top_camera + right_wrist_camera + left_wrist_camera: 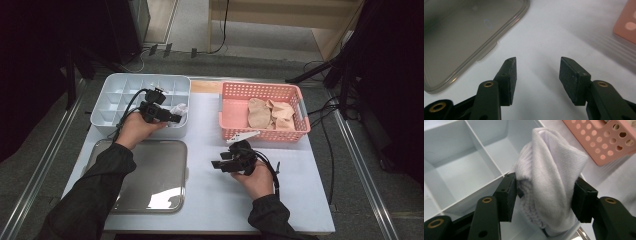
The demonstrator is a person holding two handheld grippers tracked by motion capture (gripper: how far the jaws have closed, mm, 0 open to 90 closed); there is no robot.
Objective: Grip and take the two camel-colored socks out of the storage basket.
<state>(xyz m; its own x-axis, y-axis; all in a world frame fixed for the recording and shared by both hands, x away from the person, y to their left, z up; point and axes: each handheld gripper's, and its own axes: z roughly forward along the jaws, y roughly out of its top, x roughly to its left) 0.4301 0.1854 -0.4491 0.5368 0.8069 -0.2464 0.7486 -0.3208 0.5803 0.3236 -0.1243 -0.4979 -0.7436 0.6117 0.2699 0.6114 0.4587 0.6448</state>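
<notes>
1. Left gripper was clamped on a bunched white sock, held over the near right corner of the divided organiser, presumably to drop it into a cell.
2. Right gripper was spread with nothing between its jaws, idling low over the table on the organiser's right, probably awaiting the next sock from the pink basket.

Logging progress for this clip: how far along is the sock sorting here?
Done: nothing clearly; the divided box's visible compartments look empty. In hand: the left gripper is shut on a white sock over the box's near right corner. Left: two beige socks lie in the pink basket; the right gripper is open, holding nothing, over the table near the lid.
</notes>
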